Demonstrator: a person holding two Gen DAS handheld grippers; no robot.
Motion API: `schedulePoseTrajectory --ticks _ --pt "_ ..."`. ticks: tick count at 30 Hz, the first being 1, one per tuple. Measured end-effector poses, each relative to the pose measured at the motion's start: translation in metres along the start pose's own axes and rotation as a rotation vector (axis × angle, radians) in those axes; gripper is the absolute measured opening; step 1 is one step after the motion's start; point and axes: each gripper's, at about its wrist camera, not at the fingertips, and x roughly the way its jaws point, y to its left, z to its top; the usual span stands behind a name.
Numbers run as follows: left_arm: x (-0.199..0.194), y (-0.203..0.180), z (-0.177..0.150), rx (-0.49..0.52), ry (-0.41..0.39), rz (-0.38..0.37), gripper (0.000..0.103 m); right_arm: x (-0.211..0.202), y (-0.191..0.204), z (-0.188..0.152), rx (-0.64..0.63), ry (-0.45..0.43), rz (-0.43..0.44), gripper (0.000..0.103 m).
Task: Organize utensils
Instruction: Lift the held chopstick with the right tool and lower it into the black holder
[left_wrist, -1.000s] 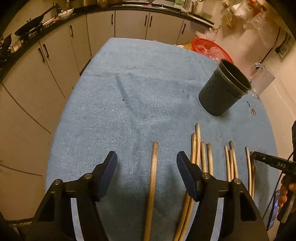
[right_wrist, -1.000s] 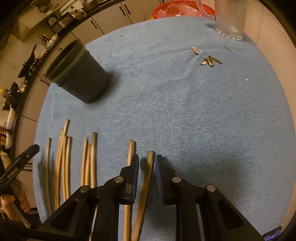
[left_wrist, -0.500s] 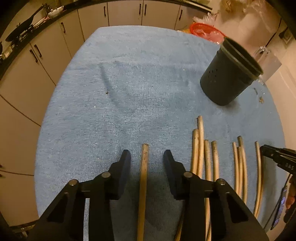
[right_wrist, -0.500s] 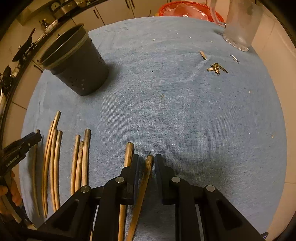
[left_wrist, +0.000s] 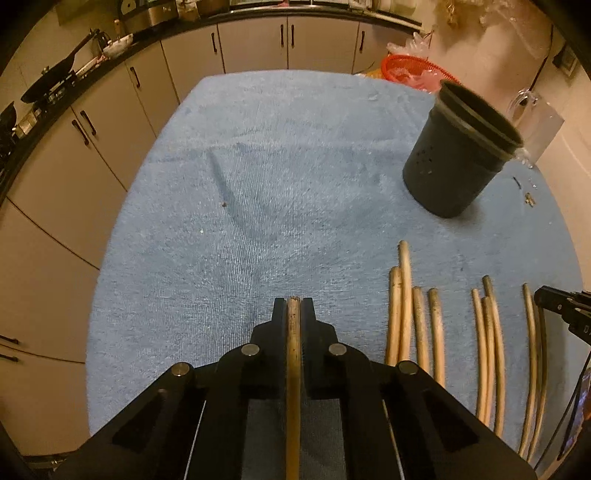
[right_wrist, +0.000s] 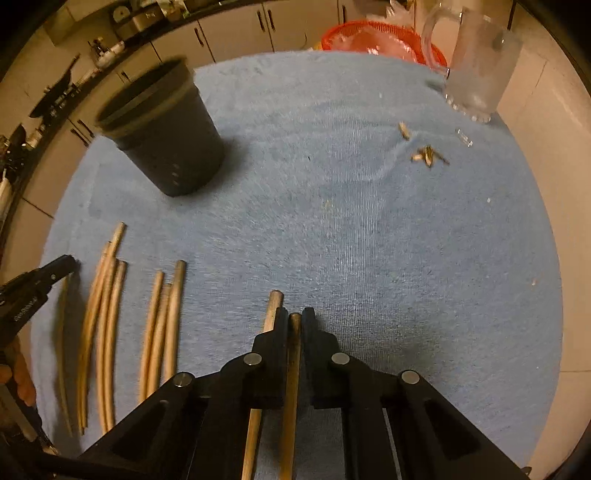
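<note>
Two grippers: each pinches one chopstick, fingers pressed against its sides.
Left gripper: jaws drawn in on a dark-stained chopstick that runs back between the fingers toward the camera, its tip level with the fingertips.
Right gripper: clamped on another chopstick; its tip sits just short of the fingertips.
Neighbour stick: lies on the cloth just beside the right gripper's left finger, partly hidden under it, tip poking out ahead.
Loose chopsticks: seen from the left wrist, a row lies lengthwise on the blue towel to the right of the left gripper; the right wrist shows the same row on its left.
Black holder: upright on the towel beyond the sticks, well apart from both grippers; small holes show low on its wall.
Only in right view: a frosted glass mug at the towel's far corner, a full look at the red basket, and small scraps on the cloth.
Only in left view: the cabinet doors and a pan on the counter.
</note>
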Motion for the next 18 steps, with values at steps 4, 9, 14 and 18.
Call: schedulePoseTrajectory --ticks 4,9,14,18 --pt "-0.026 0.001 0.003 -0.002 -0.06 -0.02 0.007 -0.031 0.003 0.001 -0.015 -0.073 0.043 0.007" --pt "-0.066 -0.003 0.01 0.003 -0.146 -0.041 0.007 -0.079 0.01 0.0 -0.042 -0.177 0.095 0.007" --pt "-0.11 -0.013 0.017 0.007 -0.244 -0.09 0.007 -0.125 0.017 -0.005 -0.074 -0.273 0.126 0.007" --pt "-0.132 -0.019 0.025 0.016 -0.299 -0.119 0.007 -0.15 0.02 -0.01 -0.097 -0.337 0.145 0.007"
